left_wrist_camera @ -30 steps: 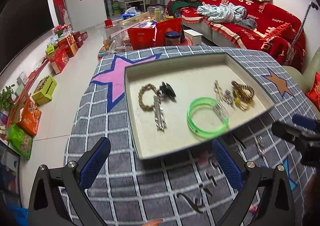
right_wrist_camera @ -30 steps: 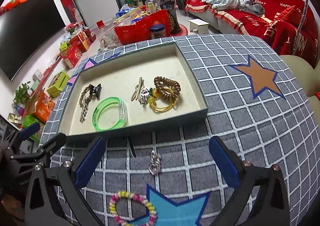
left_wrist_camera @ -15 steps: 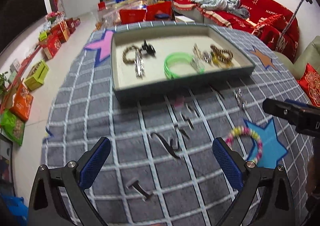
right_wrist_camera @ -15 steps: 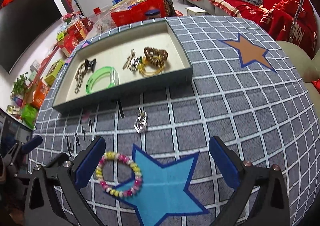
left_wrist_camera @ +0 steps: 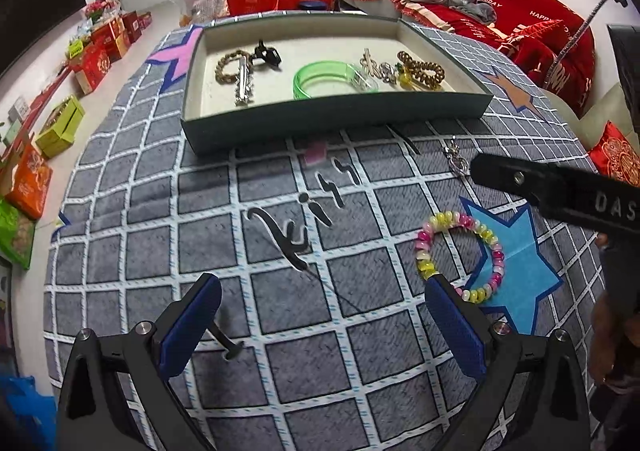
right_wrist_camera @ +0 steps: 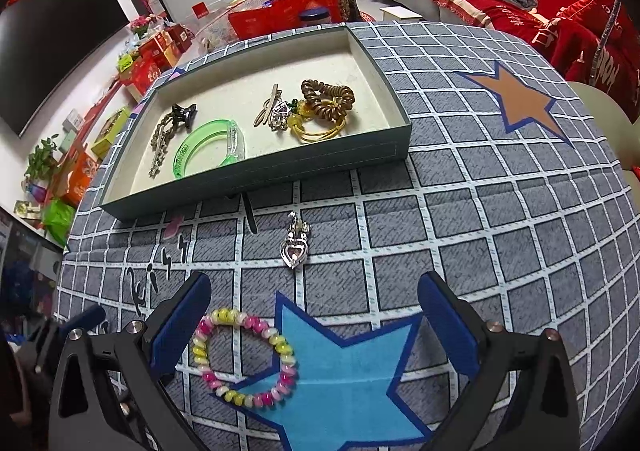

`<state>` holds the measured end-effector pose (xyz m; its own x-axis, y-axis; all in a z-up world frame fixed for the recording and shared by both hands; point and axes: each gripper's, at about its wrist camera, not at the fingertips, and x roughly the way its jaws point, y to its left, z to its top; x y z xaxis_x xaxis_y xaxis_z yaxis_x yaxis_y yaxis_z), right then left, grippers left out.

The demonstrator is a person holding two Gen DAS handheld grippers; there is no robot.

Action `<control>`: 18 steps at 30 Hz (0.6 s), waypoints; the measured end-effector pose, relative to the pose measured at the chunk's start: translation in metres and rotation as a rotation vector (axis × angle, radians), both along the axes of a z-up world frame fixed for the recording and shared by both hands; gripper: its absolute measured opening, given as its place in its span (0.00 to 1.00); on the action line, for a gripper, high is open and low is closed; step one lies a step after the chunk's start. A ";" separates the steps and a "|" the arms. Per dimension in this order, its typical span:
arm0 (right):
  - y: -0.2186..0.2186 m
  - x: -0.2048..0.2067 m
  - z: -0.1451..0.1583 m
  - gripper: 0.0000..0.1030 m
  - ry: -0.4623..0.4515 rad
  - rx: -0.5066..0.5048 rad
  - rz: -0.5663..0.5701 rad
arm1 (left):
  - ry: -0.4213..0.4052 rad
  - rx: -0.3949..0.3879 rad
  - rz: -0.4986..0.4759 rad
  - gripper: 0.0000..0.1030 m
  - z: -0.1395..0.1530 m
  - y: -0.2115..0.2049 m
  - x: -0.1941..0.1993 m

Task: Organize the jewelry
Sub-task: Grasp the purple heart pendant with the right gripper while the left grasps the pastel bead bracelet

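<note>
A shallow green-walled tray [left_wrist_camera: 336,117] [right_wrist_camera: 260,181] on the table holds a green bangle [left_wrist_camera: 332,77] [right_wrist_camera: 210,147], a brown bead bracelet [left_wrist_camera: 226,65], a black claw clip [right_wrist_camera: 184,113], a silver clip and coiled hair ties [right_wrist_camera: 328,97]. On the cloth in front lie a pink-and-yellow bead bracelet [left_wrist_camera: 460,255] [right_wrist_camera: 244,359], a silver heart pendant [right_wrist_camera: 295,247] [left_wrist_camera: 454,159] and a thin black hairpin [right_wrist_camera: 250,213]. My left gripper [left_wrist_camera: 322,321] is open over the cloth, the bead bracelet by its right finger. My right gripper [right_wrist_camera: 314,321] is open, the bracelet just inside its left finger.
A grey checked cloth [right_wrist_camera: 500,211] with star prints covers the round table. A small dark pin [left_wrist_camera: 224,341] lies by my left finger. Beyond the table stand a red sofa [left_wrist_camera: 520,11], red gift bags [right_wrist_camera: 288,13] and boxes on the floor at left.
Both grippers have drawn back from the tray toward the table's near side. The bead bracelet and pendant, formerly low or out of view, now lie close in front of the fingers.
</note>
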<state>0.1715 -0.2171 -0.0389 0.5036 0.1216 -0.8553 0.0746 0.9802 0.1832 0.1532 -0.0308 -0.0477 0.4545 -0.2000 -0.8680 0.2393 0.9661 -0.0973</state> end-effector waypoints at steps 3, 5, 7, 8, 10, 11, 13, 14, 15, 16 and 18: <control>0.001 0.006 -0.002 0.89 0.001 -0.006 0.005 | 0.009 0.000 0.001 1.00 -0.002 -0.005 -0.001; 0.003 0.012 -0.005 0.85 0.005 -0.006 0.019 | 0.012 -0.002 0.002 1.00 -0.003 -0.008 -0.001; 0.006 0.018 -0.007 0.73 0.008 -0.018 0.035 | 0.015 -0.004 0.001 1.00 -0.003 -0.011 0.000; 0.007 0.020 -0.008 0.71 0.010 -0.025 0.040 | 0.016 -0.003 0.001 1.00 -0.003 -0.013 0.000; 0.011 0.025 -0.011 0.65 0.012 -0.030 0.060 | 0.017 -0.005 0.002 1.00 -0.004 -0.017 0.000; 0.011 0.027 -0.012 0.64 0.014 -0.029 0.066 | 0.019 -0.007 0.000 1.00 -0.004 -0.019 0.001; 0.013 0.031 -0.015 0.60 0.019 -0.035 0.077 | 0.017 -0.006 -0.005 1.00 -0.004 -0.022 0.001; 0.014 0.033 -0.016 0.58 0.023 -0.039 0.084 | 0.015 -0.003 -0.008 1.00 -0.005 -0.025 0.001; 0.015 0.033 -0.017 0.57 0.019 -0.050 0.088 | 0.014 -0.001 -0.013 1.00 -0.005 -0.027 0.001; 0.016 0.034 -0.017 0.55 0.017 -0.064 0.094 | 0.014 0.000 -0.016 1.00 -0.005 -0.028 0.001; 0.020 0.034 -0.017 0.51 0.016 -0.086 0.106 | 0.012 0.003 -0.021 1.00 -0.006 -0.031 0.001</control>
